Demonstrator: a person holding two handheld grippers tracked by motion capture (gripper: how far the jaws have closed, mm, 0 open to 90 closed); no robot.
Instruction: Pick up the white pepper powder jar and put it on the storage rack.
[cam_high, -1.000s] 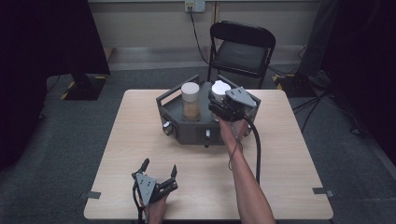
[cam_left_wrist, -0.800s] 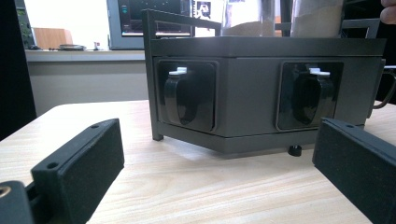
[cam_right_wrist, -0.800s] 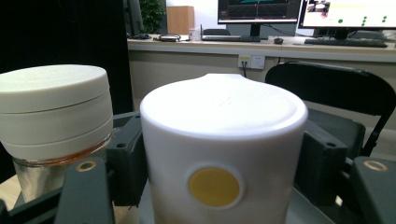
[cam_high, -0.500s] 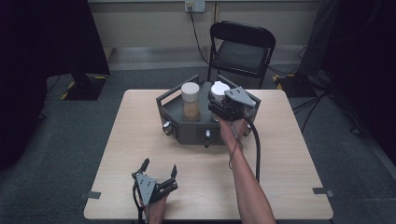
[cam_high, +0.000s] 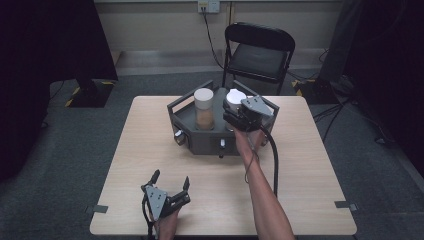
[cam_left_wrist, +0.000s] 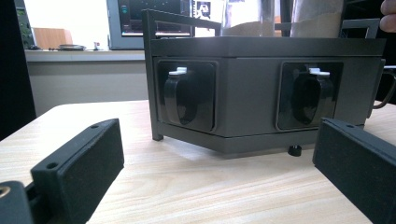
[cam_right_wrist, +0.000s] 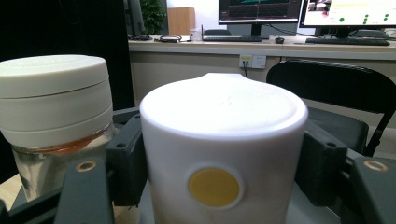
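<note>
right gripper (cam_high: 239, 116): clamped on the white container (cam_right_wrist: 223, 140) in the tray (cam_high: 210, 141)
left gripper (cam_high: 171, 182): wide apart, empty
risk: tilting it probably bumps the jar (cam_right_wrist: 53, 112) right beside

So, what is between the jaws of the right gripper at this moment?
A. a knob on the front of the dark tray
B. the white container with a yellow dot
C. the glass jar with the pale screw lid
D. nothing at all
B: in the right gripper view the white container sits between the two black jaws, which press its sides, while the glass jar stands free beside it.
</note>
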